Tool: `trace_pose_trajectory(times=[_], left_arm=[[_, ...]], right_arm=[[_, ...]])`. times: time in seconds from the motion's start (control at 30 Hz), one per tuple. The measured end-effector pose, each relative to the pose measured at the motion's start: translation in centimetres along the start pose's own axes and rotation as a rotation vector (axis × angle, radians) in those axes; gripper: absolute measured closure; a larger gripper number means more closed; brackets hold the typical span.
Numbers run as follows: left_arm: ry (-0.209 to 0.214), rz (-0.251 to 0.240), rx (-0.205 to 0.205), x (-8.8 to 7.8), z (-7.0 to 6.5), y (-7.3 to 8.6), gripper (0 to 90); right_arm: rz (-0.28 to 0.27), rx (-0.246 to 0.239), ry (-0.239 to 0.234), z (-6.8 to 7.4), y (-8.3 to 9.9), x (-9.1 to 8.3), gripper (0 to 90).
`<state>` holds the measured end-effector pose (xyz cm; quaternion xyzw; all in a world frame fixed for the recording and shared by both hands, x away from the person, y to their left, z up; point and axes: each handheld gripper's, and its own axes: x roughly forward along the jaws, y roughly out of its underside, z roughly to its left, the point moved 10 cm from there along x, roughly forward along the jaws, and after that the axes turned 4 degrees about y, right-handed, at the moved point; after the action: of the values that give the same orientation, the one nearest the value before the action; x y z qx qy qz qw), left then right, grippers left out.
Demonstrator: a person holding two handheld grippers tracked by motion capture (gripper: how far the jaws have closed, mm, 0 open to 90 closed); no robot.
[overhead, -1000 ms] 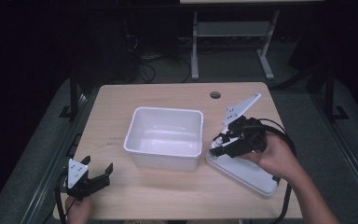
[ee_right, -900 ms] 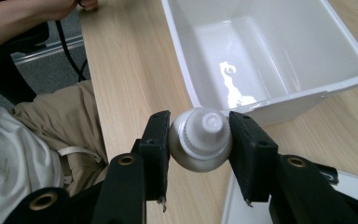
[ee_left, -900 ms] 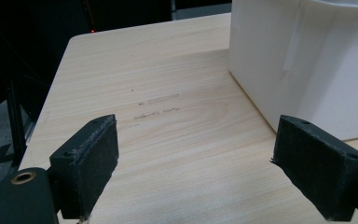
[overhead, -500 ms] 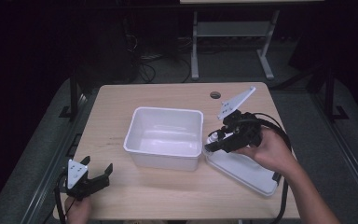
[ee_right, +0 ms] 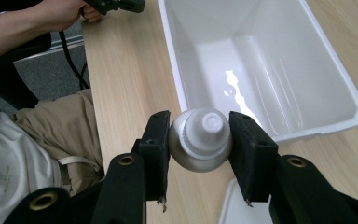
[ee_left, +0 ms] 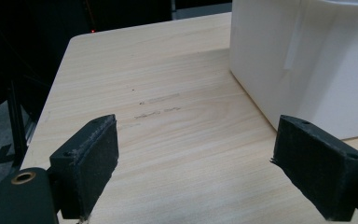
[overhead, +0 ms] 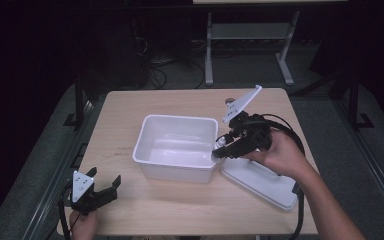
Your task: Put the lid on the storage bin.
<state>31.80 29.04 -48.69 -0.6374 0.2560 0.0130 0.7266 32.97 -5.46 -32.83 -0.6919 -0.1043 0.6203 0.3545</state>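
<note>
The right gripper [ee_right: 199, 140] clamps a white bottle [ee_right: 200, 139]; its body is hidden.

I read no text, label, brand or number | white bottle [ee_right: 200, 140]: cap blank | white bin [overhead: 176, 146]: unmarked
</note>
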Motion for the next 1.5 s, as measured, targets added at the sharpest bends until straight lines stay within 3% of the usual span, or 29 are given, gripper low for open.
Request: trace_pose_trajectory(times=[0.3,1.5], left_arm=[[0.0,-0.001,0.0,-0.1,0.0,0.0,13.0],[-0.007,-0.003,0.001,-0.3,0.1,0.0,13.0]], right_arm=[[-0.002,-0.031,-0.005,-0.2,-1.4,0.6,59.7],[-0.003,-0.034,-0.032,-1.3,-3.7,2.9,59.7]])
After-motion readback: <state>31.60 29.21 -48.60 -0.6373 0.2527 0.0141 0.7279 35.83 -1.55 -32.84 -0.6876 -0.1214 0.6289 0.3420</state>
